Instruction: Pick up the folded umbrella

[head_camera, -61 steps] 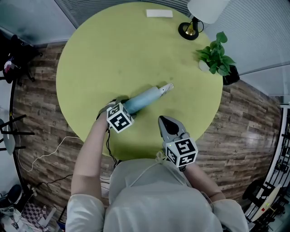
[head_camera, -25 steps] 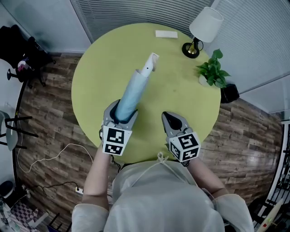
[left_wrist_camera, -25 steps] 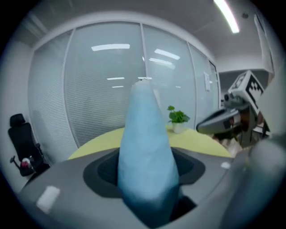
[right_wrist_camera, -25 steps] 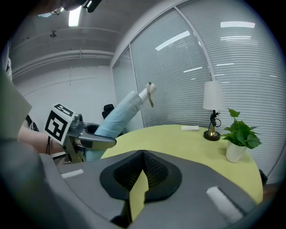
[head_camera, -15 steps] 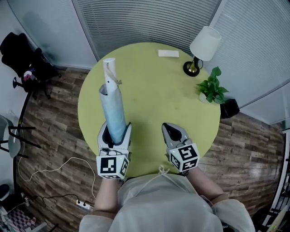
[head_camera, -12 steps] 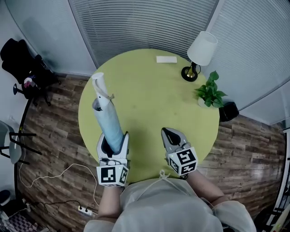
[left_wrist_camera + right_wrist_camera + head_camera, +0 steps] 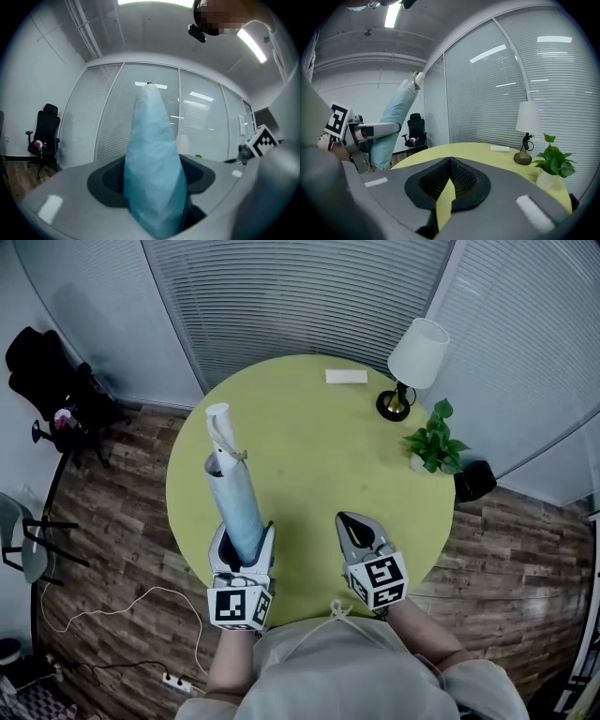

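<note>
The left tool (image 7: 244, 532) is gripping the folded umbrella (image 7: 233, 493) by one end, its jaws clamping the pale blue sleeve; the umbrella is standing clear of the bench (image 7: 328, 456), slanting from the lower left of the head view toward its white end at upper left; the right tool (image 7: 354, 526) is hovering empty at lower centre, jaws together. Risk: the long free end is levering against a slick fabric grip; a quick swing is likely to pivot it or slide it out.
</note>
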`<state>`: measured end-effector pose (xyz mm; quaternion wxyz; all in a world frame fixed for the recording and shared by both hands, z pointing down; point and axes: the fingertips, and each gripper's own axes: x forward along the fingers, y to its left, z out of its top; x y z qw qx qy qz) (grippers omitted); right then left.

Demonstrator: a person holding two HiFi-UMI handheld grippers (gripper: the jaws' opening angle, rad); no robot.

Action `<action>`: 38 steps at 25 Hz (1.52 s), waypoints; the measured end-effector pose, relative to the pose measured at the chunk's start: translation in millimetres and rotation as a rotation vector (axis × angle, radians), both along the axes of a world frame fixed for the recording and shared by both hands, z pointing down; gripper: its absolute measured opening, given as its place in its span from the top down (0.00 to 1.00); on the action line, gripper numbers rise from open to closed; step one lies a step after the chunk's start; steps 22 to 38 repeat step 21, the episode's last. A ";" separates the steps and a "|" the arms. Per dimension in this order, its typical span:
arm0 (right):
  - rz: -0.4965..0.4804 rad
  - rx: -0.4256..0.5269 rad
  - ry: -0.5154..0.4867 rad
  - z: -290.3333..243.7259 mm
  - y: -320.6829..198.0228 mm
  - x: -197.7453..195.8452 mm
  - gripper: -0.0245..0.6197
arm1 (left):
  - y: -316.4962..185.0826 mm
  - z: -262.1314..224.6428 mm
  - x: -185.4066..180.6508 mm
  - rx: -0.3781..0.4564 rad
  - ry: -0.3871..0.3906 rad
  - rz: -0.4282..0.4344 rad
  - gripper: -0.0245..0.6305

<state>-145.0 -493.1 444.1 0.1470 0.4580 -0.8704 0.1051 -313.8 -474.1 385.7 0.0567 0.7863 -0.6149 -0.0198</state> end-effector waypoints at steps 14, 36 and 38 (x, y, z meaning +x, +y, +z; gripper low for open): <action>0.033 0.006 -0.038 -3.5 8.3 5.7 0.96 | 6.5 6.4 10.0 -0.038 0.014 0.014 0.50; 0.060 -0.008 -0.038 -1.3 9.3 10.2 0.96 | 6.5 2.6 17.3 -0.031 0.015 0.044 0.50; 0.060 -0.008 -0.038 -1.3 9.3 10.2 0.96 | 6.5 2.6 17.3 -0.031 0.015 0.044 0.50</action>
